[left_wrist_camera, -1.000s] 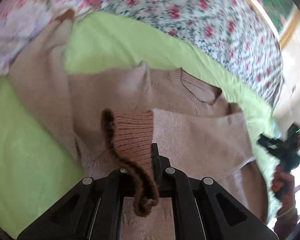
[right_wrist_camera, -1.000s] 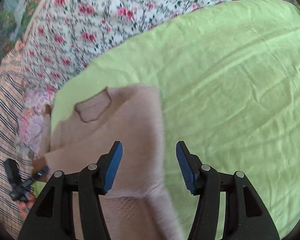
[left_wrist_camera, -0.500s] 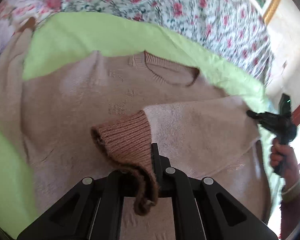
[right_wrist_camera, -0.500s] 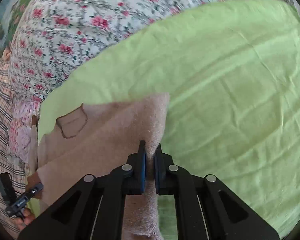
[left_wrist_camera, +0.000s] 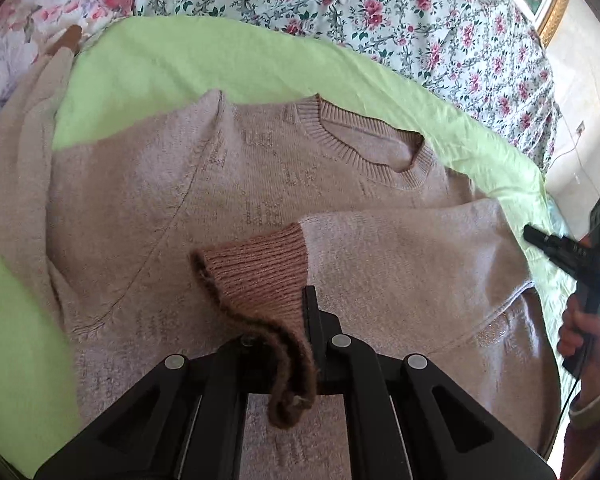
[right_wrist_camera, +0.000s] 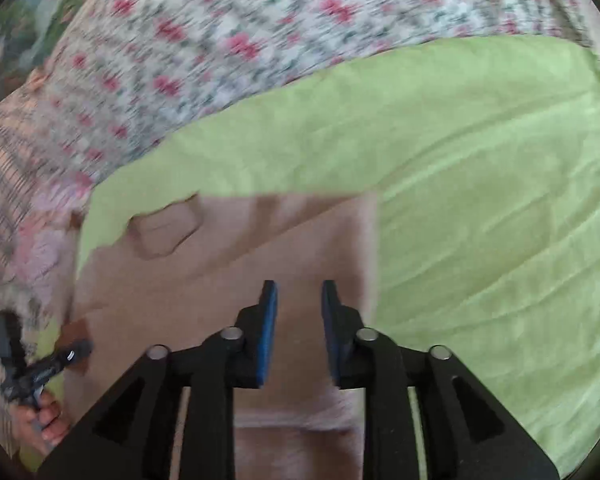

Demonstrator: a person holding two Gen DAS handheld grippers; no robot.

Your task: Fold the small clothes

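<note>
**Sleeve cuff pinched, right jaws parted over the sweater**

Your left gripper has its jaws clamped on the brown ribbed cuff of the sweater, holding that sleeve folded across the body. The sweater lies flat on the green sheet over the floral bedspread, its neckline toward the far edge. Your right gripper hovers over the sweater's folded edge with its jaws narrowly apart, nothing between the blue pads. That view is blurred.
</note>
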